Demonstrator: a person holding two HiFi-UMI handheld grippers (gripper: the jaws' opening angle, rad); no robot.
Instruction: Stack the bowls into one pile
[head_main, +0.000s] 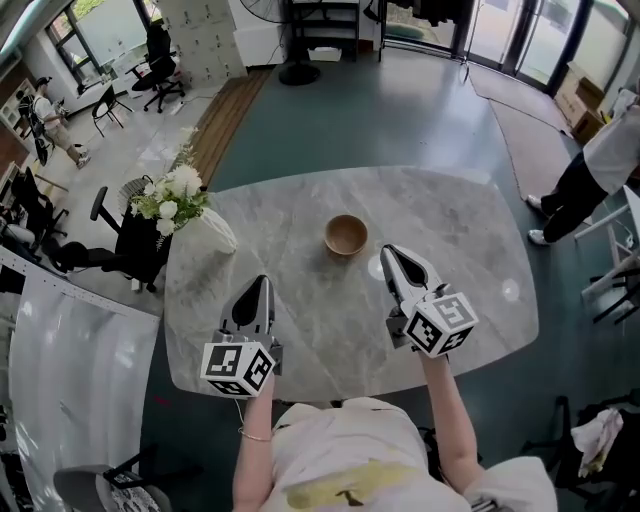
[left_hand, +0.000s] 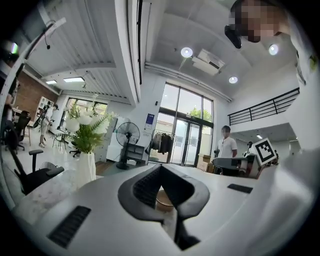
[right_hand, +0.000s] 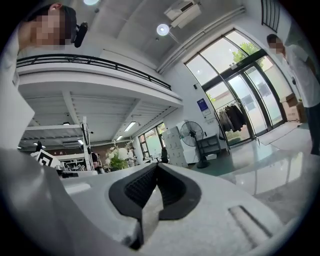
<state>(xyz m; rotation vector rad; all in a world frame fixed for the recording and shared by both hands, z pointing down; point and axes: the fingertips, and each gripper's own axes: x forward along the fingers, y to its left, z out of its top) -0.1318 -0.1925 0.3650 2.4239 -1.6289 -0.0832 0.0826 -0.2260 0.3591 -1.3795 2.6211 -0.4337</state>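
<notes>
One wooden bowl (head_main: 346, 236) stands on the grey marble table (head_main: 300, 330), a little beyond its middle; I cannot tell whether it is a single bowl or a pile. My left gripper (head_main: 259, 283) hangs over the near left part of the table, short of the bowl, with its jaws together and nothing in them. Through the hollow behind the left gripper's (left_hand: 160, 167) closed tips a sliver of the bowl (left_hand: 163, 200) shows. My right gripper (head_main: 388, 252) is just right of the bowl, apart from it, shut and empty. The right gripper (right_hand: 157, 165) points level over the table.
A white vase of white flowers (head_main: 185, 200) stands at the table's far left corner. A person (head_main: 595, 165) stands on the floor beyond the right end. Office chairs (head_main: 120, 240) sit to the left of the table. A floor fan (left_hand: 127, 135) stands farther back.
</notes>
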